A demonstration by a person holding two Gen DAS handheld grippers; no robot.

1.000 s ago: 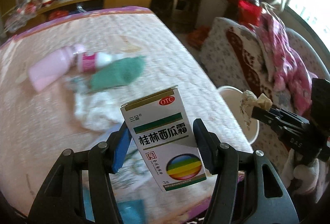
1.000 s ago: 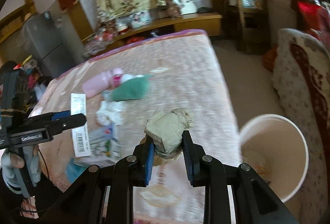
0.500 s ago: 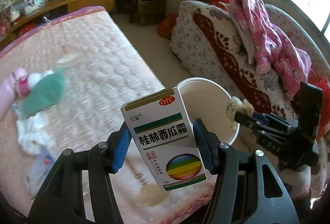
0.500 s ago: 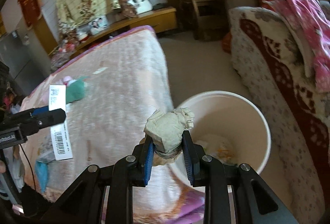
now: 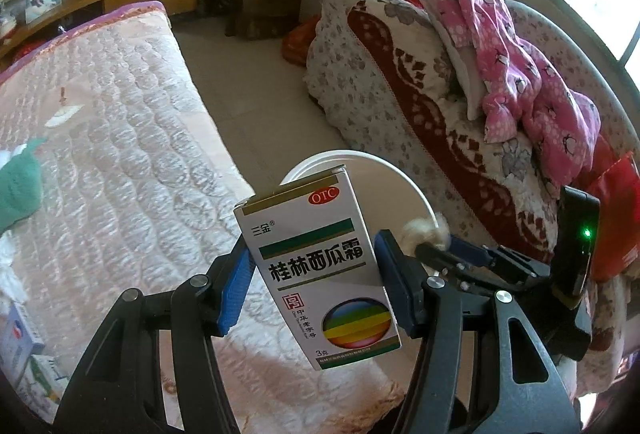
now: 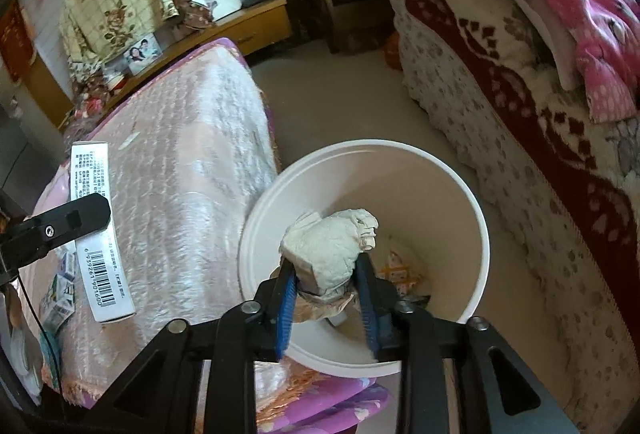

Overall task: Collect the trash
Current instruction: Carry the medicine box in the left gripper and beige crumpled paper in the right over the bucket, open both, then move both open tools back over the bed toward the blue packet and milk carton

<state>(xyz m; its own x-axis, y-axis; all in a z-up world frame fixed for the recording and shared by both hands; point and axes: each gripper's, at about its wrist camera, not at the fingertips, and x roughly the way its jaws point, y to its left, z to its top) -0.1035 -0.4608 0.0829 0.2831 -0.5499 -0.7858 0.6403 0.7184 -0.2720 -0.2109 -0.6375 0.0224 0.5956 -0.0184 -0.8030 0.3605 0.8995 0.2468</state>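
Note:
My left gripper is shut on a white medicine box with green stripes and a rainbow disc, held over the bed's edge beside a white bin. In the right wrist view the same box shows at the left. My right gripper is shut on a crumpled paper wad, held over the open mouth of the bin, which holds some scraps. The right gripper and its wad also show in the left wrist view, above the bin.
A pink quilted bed lies at the left with a green cloth and small boxes on it. A patterned sofa with pink clothes is at the right. Bare floor runs between them.
Both grippers have swung right, from over the bed towards the bin. The paper wad now hangs over the bin's mouth, and the box is next to the bin.

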